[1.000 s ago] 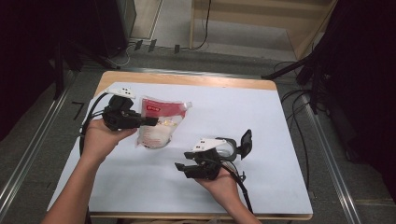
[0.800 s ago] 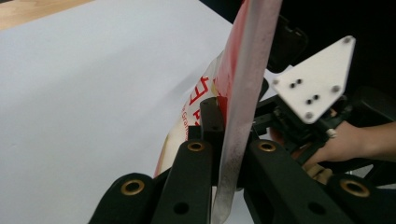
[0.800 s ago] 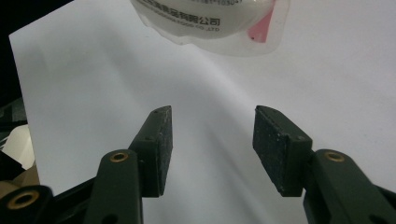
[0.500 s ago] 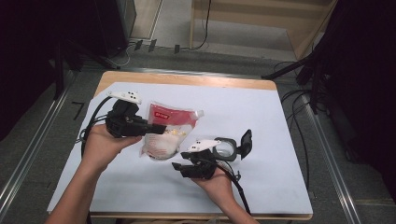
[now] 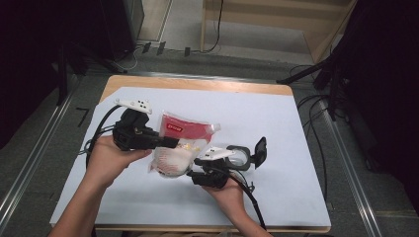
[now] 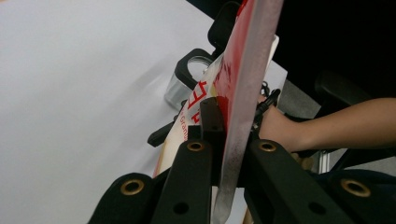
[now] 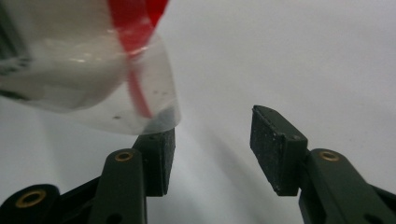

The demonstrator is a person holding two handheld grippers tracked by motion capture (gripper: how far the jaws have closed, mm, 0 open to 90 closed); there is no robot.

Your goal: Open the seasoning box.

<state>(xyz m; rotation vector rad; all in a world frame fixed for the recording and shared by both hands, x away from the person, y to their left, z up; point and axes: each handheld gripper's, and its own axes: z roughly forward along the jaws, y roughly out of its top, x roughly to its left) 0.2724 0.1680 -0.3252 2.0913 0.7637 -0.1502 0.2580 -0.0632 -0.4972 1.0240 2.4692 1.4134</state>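
- One pouch (image 5: 180,143), red at the top and clear below with pale contents, hangs above the white table cover (image 5: 276,128), left of centre and towards the near side.
- The left gripper (image 5: 165,142) is clamped on the pouch's left edge; in the left gripper view the flat sealed edge (image 6: 243,93) runs upright between the two closed jaws, pinched tight.
- The left hand (image 5: 111,158) carries that gripper from the near left, with its cable trailing off towards the left table edge.
- The right gripper (image 5: 195,173) sits just near and right of the pouch's lower end, carried by the right hand (image 5: 227,192).
- Its jaws stand partly apart and have just been closing; in the right gripper view the pouch's clear bottom corner (image 7: 140,107) rests over the tip of the left-hand jaw, with nothing in the gap between the pads (image 7: 275,144).
- A clear container (image 5: 239,155) with a black flip lid (image 5: 260,150) raised lies on the cover just right of the right gripper.
- The cover lies on a wooden table (image 5: 197,84), whose bare far edge is visible.
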